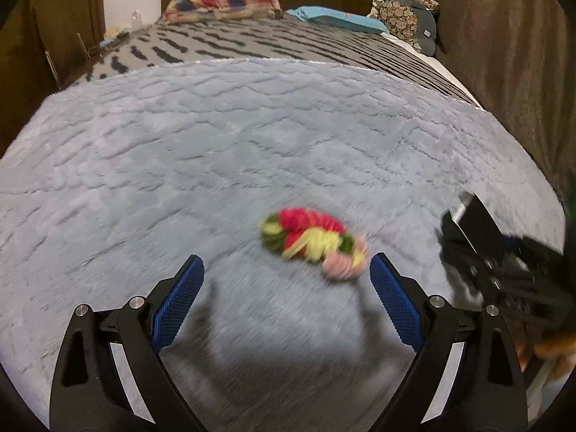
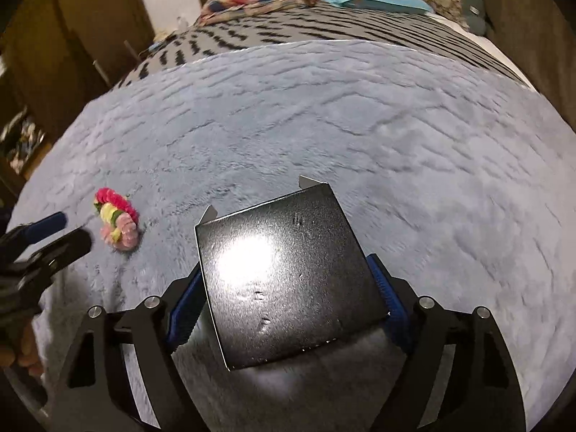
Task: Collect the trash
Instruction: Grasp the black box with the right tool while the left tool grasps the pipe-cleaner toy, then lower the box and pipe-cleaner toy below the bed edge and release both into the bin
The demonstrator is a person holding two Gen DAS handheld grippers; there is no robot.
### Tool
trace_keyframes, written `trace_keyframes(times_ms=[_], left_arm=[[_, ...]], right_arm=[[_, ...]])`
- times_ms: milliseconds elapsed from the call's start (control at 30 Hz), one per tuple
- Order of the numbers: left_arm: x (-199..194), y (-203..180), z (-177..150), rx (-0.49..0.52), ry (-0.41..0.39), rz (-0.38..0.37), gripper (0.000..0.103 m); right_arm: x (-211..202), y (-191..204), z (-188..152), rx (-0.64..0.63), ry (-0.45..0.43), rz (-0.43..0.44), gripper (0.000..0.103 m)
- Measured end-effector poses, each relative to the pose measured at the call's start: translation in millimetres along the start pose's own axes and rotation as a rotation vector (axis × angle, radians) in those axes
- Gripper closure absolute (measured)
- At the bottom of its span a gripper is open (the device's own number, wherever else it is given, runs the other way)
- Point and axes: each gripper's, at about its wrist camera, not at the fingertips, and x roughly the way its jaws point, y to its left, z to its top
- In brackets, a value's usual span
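The right gripper (image 2: pixel 288 288) held a glossy black flat cardboard box (image 2: pixel 288 277) between its blue ribbed pads (image 2: pixel 390 298), one pad against each side of the box, the box tilted up over the bed. The left gripper (image 1: pixel 286 289) stood wide with nothing between its blue pads (image 1: pixel 178 302), just above a fluffy pale grey-blue blanket (image 1: pixel 216 136). A coiled red, yellow, green and pink scrunchie-like band (image 1: pixel 315 243) lay on the blanket just ahead of the left gripper, nearer its right pad and blurred. Farther off lay a grey sheet with black dashes (image 1: pixel 288 41), a checked pillow (image 1: pixel 225 0) and a turquoise pillow (image 1: pixel 334 18).
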Motion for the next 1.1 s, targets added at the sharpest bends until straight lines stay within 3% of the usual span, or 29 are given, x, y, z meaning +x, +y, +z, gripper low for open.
trace_keyframes(times_ms=[133,267,400,567,633,667,900,1100], left_arm=[[18.2,-5.4,12.3,-0.040,0.052,-0.029,0.016],[33.4,-11.9,19.4,-0.065,0.100,-0.050,0.027],[50.8,-17.5,24.9,-0.073,0.122,-0.010,0.028],[55.8,-24.6,27.0,-0.032,0.098,0.033,0.047],[52.5,-23.6,25.0,-0.022,0.092,0.030,0.050],[50.0,-24.2,22.9,-0.008,0.086,0.031,0.060],[23.5,-33.6,-0.4,0.092,0.027,0.074,0.061],[-25.0,-40.3,-31.3,0.155,-0.034,0.089,0.061]], right_arm=[[-16.3,-8.3,-9.0,0.030,-0.024,-0.039,0.020],[-35.1,-15.2,-16.5,0.046,-0.062,-0.023,0.020],[-49.5,-24.7,-20.3,0.076,-0.089,0.021,0.021],[-55.6,-29.4,-26.9,0.056,-0.100,-0.002,0.021],[-54.0,-30.6,-30.1,0.050,-0.094,-0.006,0.021],[-53.7,-30.0,-32.0,0.047,-0.093,-0.008,0.021],[-61.8,-19.2,-47.5,0.026,-0.106,-0.026,0.022],[-87.4,-0.2,-61.5,-0.002,-0.139,-0.068,0.022]])
